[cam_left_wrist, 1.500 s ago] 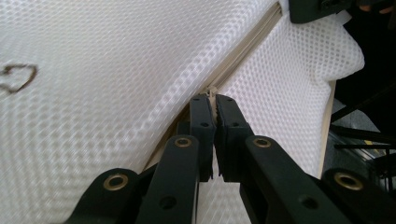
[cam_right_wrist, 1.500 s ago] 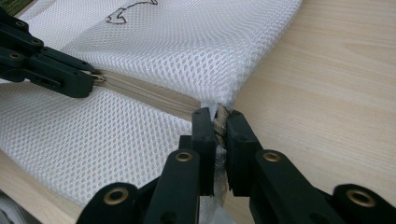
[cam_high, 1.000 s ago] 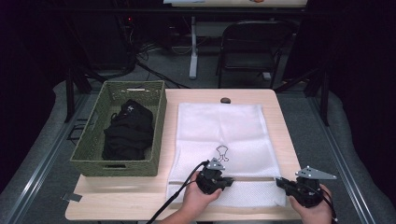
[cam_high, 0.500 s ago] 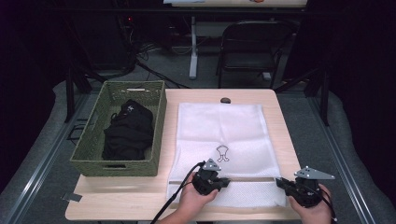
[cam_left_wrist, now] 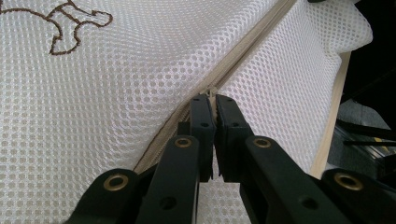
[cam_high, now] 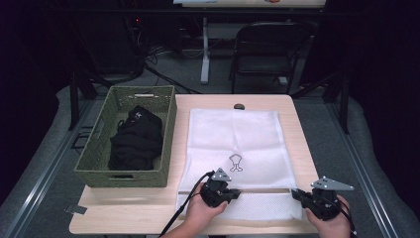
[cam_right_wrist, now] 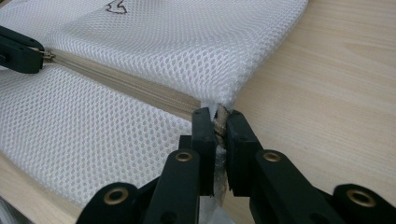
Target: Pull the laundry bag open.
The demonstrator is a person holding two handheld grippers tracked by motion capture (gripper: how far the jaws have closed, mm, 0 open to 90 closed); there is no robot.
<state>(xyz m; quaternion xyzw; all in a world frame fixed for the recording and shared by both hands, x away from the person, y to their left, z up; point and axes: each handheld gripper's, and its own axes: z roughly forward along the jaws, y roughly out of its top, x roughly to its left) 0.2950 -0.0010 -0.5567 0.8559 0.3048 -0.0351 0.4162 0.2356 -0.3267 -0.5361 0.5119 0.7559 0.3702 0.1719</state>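
Almost nothing changes over the last second: left gripper (cam_high: 236,192) creeps a touch to the left along the zipper (cam_high: 262,190), right gripper (cam_high: 295,192) stays put, both sets of jaws stay clamped. Bag outline looks the same as before

My read: zip-running step on the white mesh bag (cam_high: 233,134), only just started. The slide travel so far is tiny, most of the zip's length is still to cover. Can't tell from here whether the teeth between the two grippers are parted or meshed

Jaw state:
- left jaws are closed tight on the zipper pull (cam_right_wrist: 48,55). In the left gripper view the tips meet right on the zip line, mesh on both sides of them
- right jaws are closed on the bag's corner where the zip ends, at the bag's right edge. A pinch of white mesh and beige tape sits between the pads in the right gripper view. Acts as the anchor

Geometry: bag lies flat on the table (cam_high: 297,124), near edge toward the person, zip running across it near that edge. Left jaws are about mid-width on the zip, right jaws at its right end, the stretch between them straight and taut. Embroidered mark (cam_high: 236,162) sits just beyond the left jaws

Wicker basket (cam_high: 124,178) with black clothes (cam_high: 136,144) sits just left of the bag, untouched
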